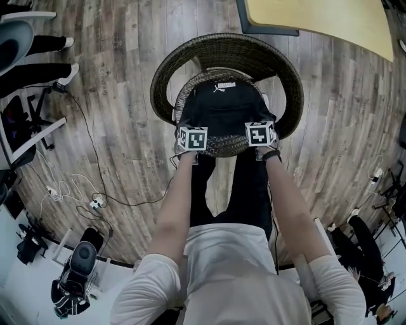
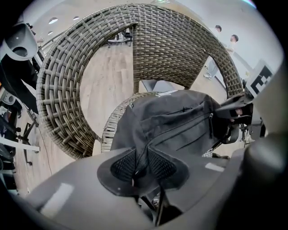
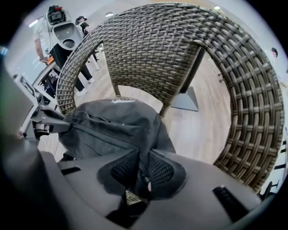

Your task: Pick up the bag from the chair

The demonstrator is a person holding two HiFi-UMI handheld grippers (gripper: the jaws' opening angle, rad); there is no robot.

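A black backpack (image 1: 223, 108) rests on the seat of a round wicker chair (image 1: 190, 54). My left gripper (image 1: 190, 141) is shut on the bag's near left corner, with black fabric pinched between its pads (image 2: 121, 165). At the near right corner my right gripper (image 1: 261, 136) is likewise shut on the bag (image 3: 112, 126), its fabric squeezed between the mesh pads (image 3: 159, 171). The bag (image 2: 180, 121) fills the middle of the left gripper view, with the wicker chair back (image 2: 67, 90) curving behind it.
Wood floor surrounds the chair. A yellow table (image 1: 330, 19) stands at the far right. Cables and a power strip (image 1: 95, 203) lie on the floor to the left. Seated people's legs (image 1: 38, 63) and office chairs are at the far left.
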